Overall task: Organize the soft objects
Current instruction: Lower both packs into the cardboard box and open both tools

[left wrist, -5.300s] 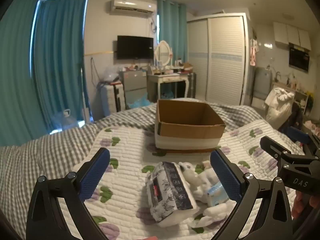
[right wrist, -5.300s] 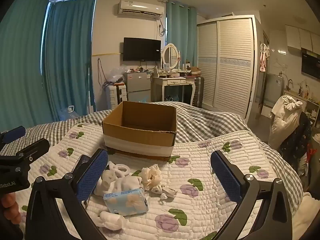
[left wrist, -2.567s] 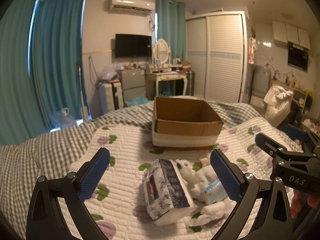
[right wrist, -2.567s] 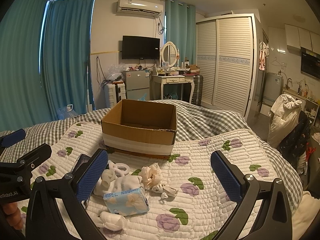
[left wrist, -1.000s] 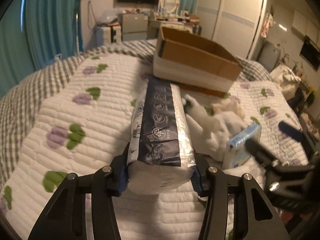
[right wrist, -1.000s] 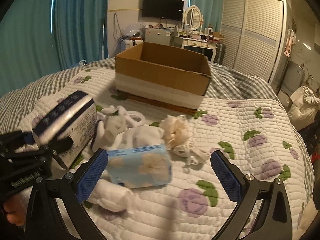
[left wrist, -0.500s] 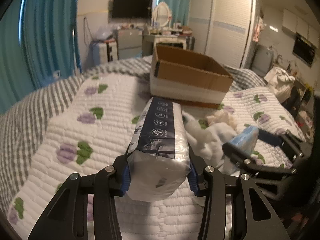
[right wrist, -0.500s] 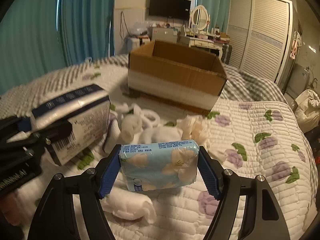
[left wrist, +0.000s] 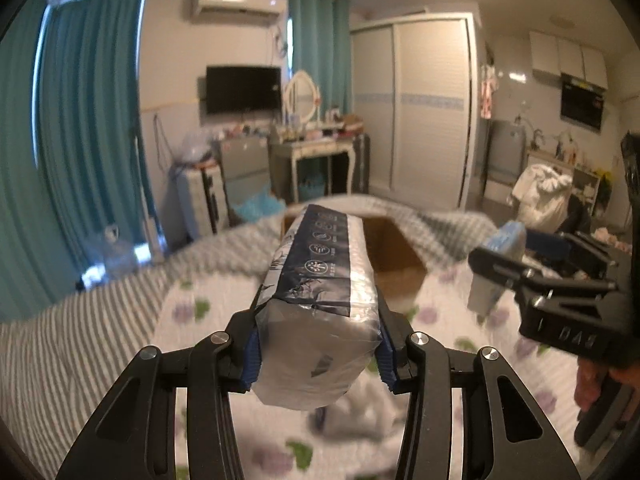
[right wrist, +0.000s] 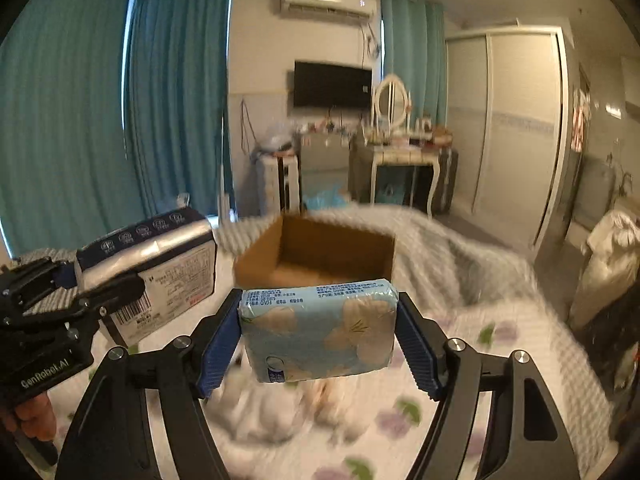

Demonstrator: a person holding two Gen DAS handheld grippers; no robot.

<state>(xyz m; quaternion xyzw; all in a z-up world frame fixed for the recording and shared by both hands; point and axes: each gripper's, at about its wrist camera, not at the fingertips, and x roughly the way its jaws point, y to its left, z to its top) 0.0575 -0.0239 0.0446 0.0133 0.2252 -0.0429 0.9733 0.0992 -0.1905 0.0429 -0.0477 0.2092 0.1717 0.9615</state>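
My left gripper (left wrist: 318,350) is shut on a large tissue pack with a dark blue band (left wrist: 320,300) and holds it in the air above the bed; the pack also shows in the right wrist view (right wrist: 160,264). My right gripper (right wrist: 320,340) is shut on a small light-blue flowered tissue pack (right wrist: 320,332), also lifted; it shows in the left wrist view (left wrist: 500,264). An open cardboard box (right wrist: 316,256) stands on the bed ahead of both grippers, partly hidden behind the large pack in the left wrist view (left wrist: 396,256). White soft items (right wrist: 272,412) lie blurred on the quilt below.
The bed has a white quilt with purple flowers (right wrist: 500,360) over a grey checked blanket (left wrist: 80,340). Beyond the bed are teal curtains (right wrist: 120,120), a dressing table (right wrist: 400,160), a suitcase (left wrist: 204,204) and a wardrobe (left wrist: 420,120).
Both grippers have risen from the bed with their packs and tilted up toward the box. Earlier they were open; each closed on its pack within the last second.
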